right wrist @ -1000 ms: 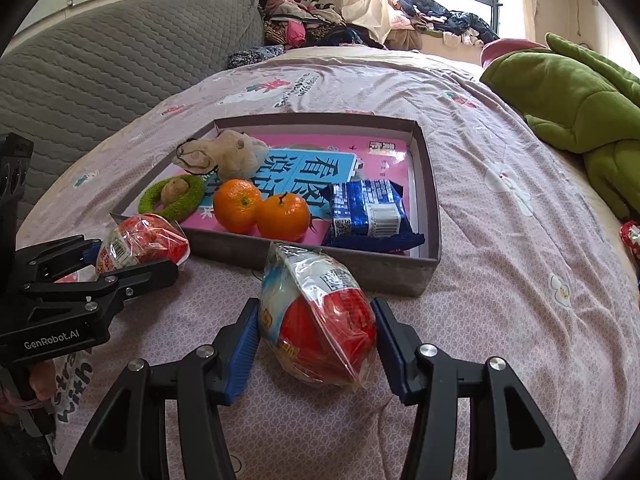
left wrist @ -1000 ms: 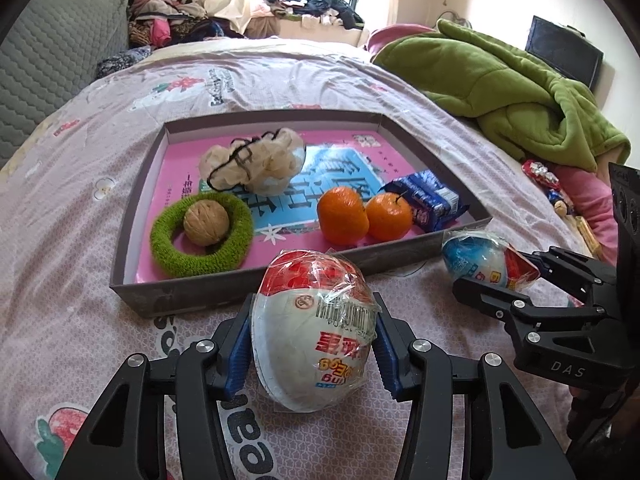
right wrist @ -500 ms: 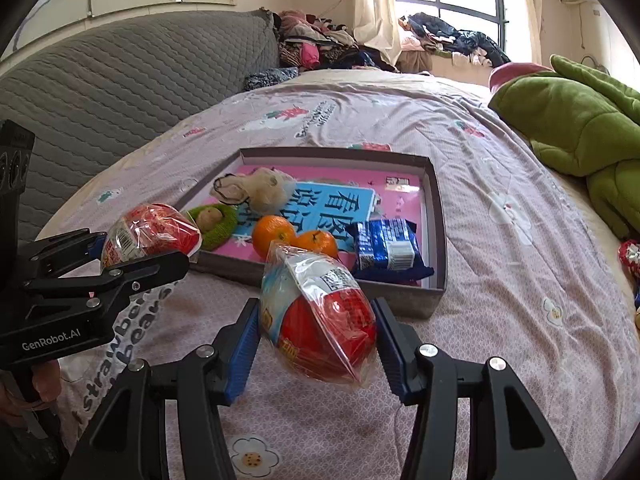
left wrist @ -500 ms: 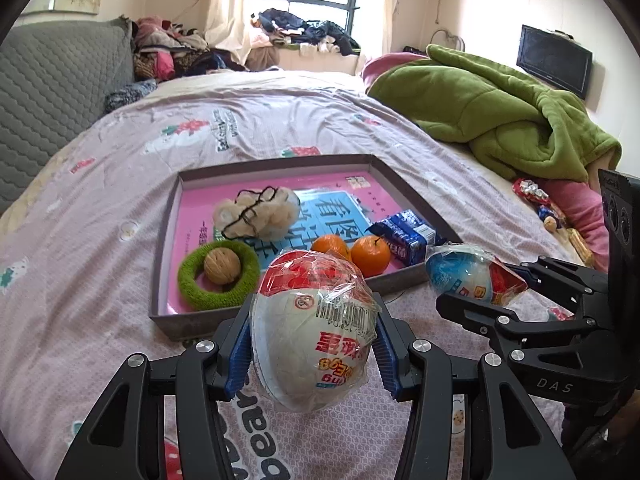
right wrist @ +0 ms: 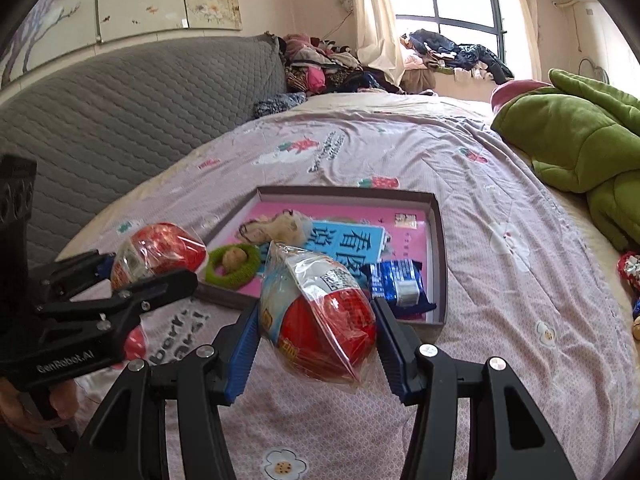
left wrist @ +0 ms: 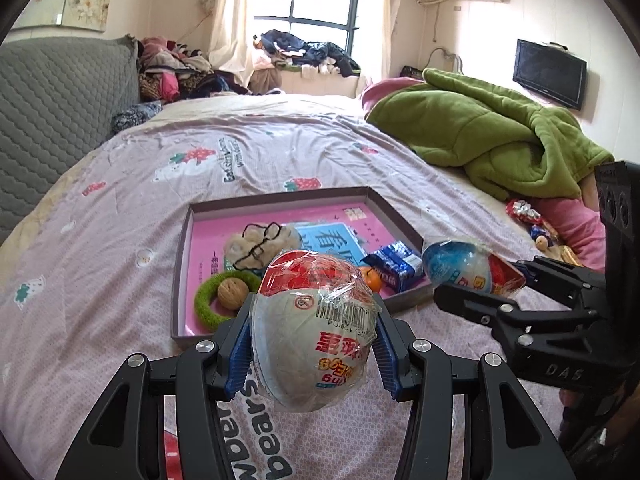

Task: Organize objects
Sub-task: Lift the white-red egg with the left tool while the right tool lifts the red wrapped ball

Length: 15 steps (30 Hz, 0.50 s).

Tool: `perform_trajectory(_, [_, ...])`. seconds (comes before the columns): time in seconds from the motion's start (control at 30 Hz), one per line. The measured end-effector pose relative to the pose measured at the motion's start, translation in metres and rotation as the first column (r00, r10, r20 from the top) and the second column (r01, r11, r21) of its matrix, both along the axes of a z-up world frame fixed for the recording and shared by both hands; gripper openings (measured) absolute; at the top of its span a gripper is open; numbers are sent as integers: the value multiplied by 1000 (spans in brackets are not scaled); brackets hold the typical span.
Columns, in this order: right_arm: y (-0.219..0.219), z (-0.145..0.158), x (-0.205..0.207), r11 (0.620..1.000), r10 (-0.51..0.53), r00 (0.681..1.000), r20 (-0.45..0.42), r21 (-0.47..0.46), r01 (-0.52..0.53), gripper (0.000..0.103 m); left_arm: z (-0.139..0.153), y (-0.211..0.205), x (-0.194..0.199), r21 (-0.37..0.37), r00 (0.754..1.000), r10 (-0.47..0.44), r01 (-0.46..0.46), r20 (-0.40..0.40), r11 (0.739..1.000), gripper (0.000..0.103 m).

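bright daylight from the window (left wrist: 320,4), blown-out glare there, fisheye-bent dark corners

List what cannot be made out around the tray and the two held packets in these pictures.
- Oranges: left wrist view, mostly hidden behind the left gripper's egg-shaped packet; right wrist view, hidden completely by the right gripper's packet.
- Tray near wall: partly covered by both packets.
- Packet print: too small to read.
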State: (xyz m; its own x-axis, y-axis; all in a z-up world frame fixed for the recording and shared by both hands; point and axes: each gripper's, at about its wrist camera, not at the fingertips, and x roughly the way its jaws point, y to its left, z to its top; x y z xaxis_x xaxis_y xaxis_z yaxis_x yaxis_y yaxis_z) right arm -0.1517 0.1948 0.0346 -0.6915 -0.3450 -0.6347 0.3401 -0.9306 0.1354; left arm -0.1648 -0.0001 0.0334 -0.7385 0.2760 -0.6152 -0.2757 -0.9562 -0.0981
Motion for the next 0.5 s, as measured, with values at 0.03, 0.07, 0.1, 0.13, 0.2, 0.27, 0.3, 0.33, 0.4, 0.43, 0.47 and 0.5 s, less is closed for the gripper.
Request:
perform_trajectory(0.03, [1, 3, 0, 1000, -1, 1000, -6, -3, 1, 55, 2, 0, 0, -1, 1000, 1, -1, -4, 1000, 53])
perform_trajectory(0.07, [1, 7, -1, 1000, -2, 1000, -14, -5, 2, 55, 3, -1, -1, -2, 1000, 3, -3, -9, 1000, 53])
perform_trajectory(0.1, [1, 10, 0, 1000, -3, 1000, -20, -5, 3, 54, 5, -2, -1, -2, 1000, 5, -5, -15, 1000, 53])
perform_trajectory(0.13, [2, 13, 0, 1000, -6, 1000, -27, -5, 6, 54, 7, -3, -1, -4, 1000, 8, -8, -20, 1000, 53])
perform_trajectory(0.2, [1, 20, -2, 1000, 0, 999, -36, -9, 0, 54, 12, -6, -2, -5, 999, 13, -14, -29, 1000, 53])
perform_trajectory(0.27, [1, 27, -4, 1000, -4, 999, -51, -8, 3, 55, 17, -10, -5, -11, 999, 25, -25, -42, 1000, 53])
perform_trajectory(0.3, [1, 30, -4, 1000, 3, 998, -55, -7, -4, 55, 20, -11, -6, -14, 998, 29, -29, -48, 999, 53])
perform_trajectory(0.33, [0, 33, -5, 1000, 5, 998, -61, -4, -5, 55, 22, -12, -7, -18, 998, 36, -37, -58, 999, 53])
perform_trajectory(0.4, [0, 39, -7, 1000, -1, 997, -76, -2, 1, 55, 26, -14, -10, -32, 996, 47, -49, -75, 998, 53])
perform_trajectory(0.43, [1, 42, -9, 1000, -4, 997, -79, -10, 3, 55, 27, -15, -12, -38, 996, 50, -53, -79, 998, 53])
perform_trajectory(0.47, [2, 44, -10, 1000, -10, 997, -81, -16, 9, 55, 27, -15, -13, -42, 995, 53, -56, -84, 998, 53])
perform_trajectory(0.5, [3, 45, -12, 1000, -14, 997, -80, -23, 12, 55, 27, -16, -15, -45, 995, 55, -59, -88, 997, 53])
